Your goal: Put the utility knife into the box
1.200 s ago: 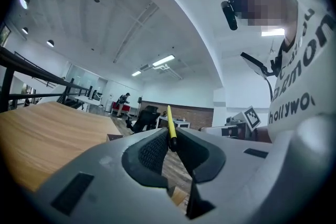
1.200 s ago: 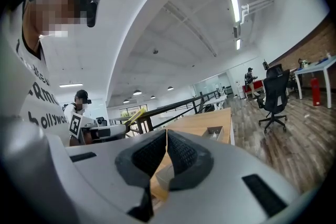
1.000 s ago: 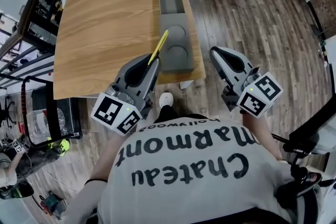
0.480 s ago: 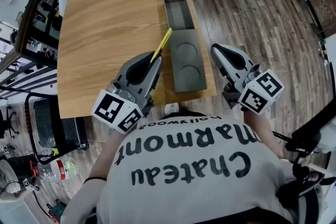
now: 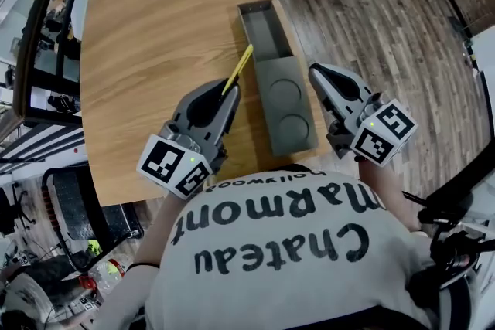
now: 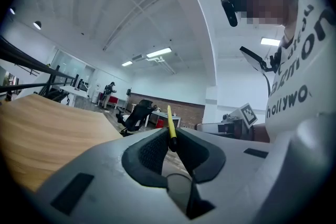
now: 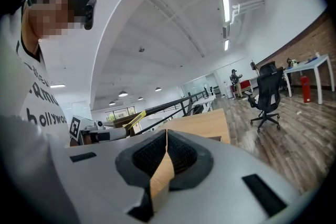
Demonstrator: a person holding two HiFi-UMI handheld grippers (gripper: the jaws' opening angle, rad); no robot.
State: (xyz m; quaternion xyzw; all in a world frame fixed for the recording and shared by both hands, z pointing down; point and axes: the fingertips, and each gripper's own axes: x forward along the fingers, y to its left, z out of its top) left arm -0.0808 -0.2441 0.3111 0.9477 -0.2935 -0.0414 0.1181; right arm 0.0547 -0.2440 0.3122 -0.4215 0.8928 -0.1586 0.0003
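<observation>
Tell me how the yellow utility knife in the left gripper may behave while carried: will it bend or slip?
The utility knife juts straight from the left gripper without sagging, so it is probably stiff. It looks thin, so likely light. Only its end is pinched, so it could pivot or slip if bumped against the box.

One utility knife (image 5: 238,67), one box (image 5: 285,100), two hand-held grippers (image 5: 230,91) (image 5: 317,75)

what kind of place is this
Probably an open-plan office or lab: a large wooden table on a plank floor, a wheeled office chair beside a white desk, and strip lights overhead.
</observation>
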